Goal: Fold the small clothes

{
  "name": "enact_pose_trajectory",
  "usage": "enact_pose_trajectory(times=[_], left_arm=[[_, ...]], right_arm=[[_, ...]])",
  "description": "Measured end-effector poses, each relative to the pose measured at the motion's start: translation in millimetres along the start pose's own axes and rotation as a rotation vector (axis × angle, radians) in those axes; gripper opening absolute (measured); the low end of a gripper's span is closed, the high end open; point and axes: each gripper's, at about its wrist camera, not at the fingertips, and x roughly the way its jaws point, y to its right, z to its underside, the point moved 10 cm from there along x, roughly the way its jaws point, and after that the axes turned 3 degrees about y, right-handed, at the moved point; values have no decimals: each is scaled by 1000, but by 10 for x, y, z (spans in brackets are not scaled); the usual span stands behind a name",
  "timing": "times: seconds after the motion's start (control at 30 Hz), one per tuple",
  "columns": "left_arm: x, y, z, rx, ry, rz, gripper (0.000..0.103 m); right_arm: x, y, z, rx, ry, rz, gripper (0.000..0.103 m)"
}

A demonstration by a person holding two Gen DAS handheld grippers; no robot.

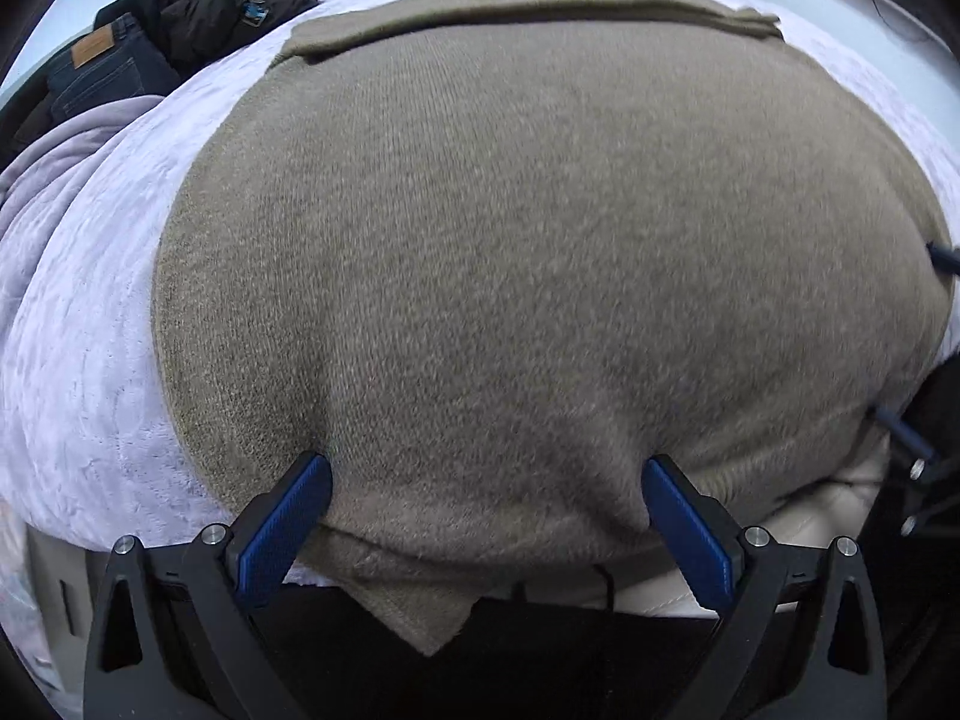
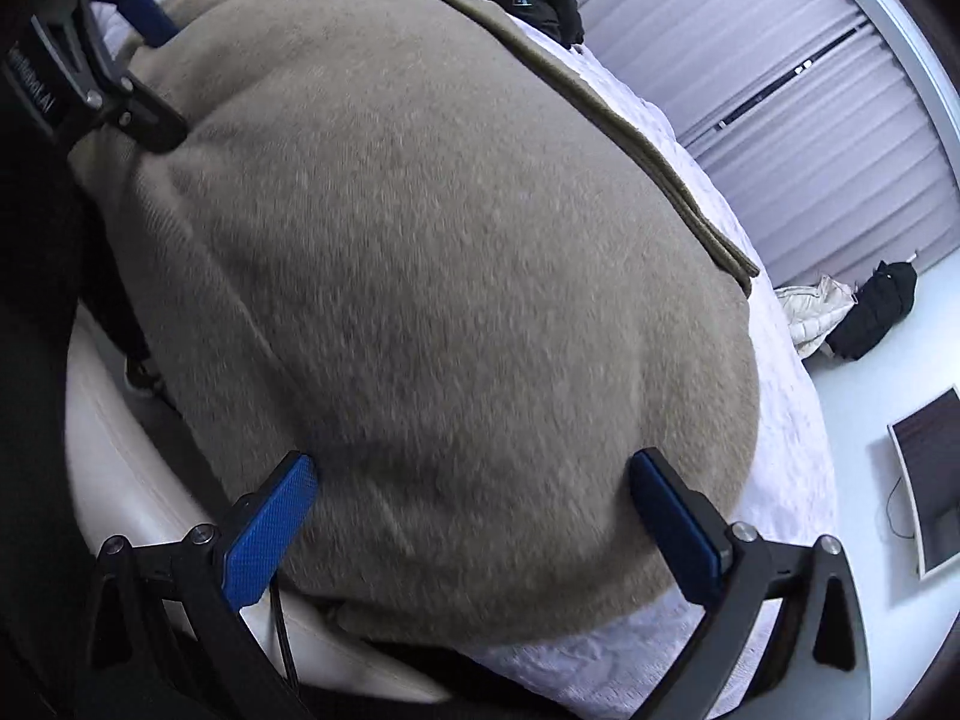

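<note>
A taupe knit garment (image 1: 510, 240) lies spread flat on a pale lavender fuzzy blanket (image 1: 90, 330), with a folded band along its far edge. My left gripper (image 1: 486, 474) is open at the near hem, its blue pads (image 1: 288, 528) wide apart with the cloth's edge lying between them. My right gripper (image 2: 474, 471) is also open, over the garment (image 2: 420, 270) near its other near corner. In the right wrist view the left gripper (image 2: 171, 81) shows at the top left. In the left wrist view the right gripper (image 1: 906, 330) shows at the right edge.
Dark jacket and jeans (image 1: 120, 54) are piled at the bed's far left. A cream padded bed frame (image 2: 120, 480) runs under the near edge. On the floor to the right lie a white jacket (image 2: 816, 306), a black bag (image 2: 876, 312) and a monitor (image 2: 924, 480). Blinds (image 2: 810, 90) stand behind.
</note>
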Motion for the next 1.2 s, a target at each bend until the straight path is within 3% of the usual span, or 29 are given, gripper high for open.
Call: enact_pose_trajectory(times=[0.07, 0.13, 0.2, 0.33, 0.47, 0.57, 0.77, 0.97, 1.07, 1.13, 1.2], left_arm=[[-52, -51, 54, 24, -1, -10, 103], [-209, -175, 65, 18, 65, -46, 103], [-313, -356, 96, -20, 122, -45, 103], [-191, -671, 218, -204, 74, 124, 103], [-134, -745, 211, -257, 80, 219, 103], [-135, -716, 206, -262, 96, 301, 103], [0, -687, 276, -324, 67, 386, 103], [53, -681, 268, -288, 15, 311, 103], [27, -606, 218, -255, 19, 313, 103], [-55, -525, 194, -223, 54, 353, 91], [-109, -508, 221, -210, 75, 378, 72]], right_arm=[[0, 64, 129, -4, -27, -7, 103], [-49, 173, 250, 28, -45, -30, 103], [-146, 340, 347, 154, -55, -100, 103], [-162, 616, 569, 449, -72, -339, 103], [-59, 723, 671, 591, -53, -459, 103], [-112, 630, 704, 573, -33, -496, 103], [-83, 454, 531, 572, -2, -588, 101], [-215, 338, 528, 564, -9, -576, 102], [-195, 355, 507, 589, 0, -588, 101], [-183, 397, 461, 596, 10, -610, 96], [-219, 366, 426, 592, 27, -660, 79]])
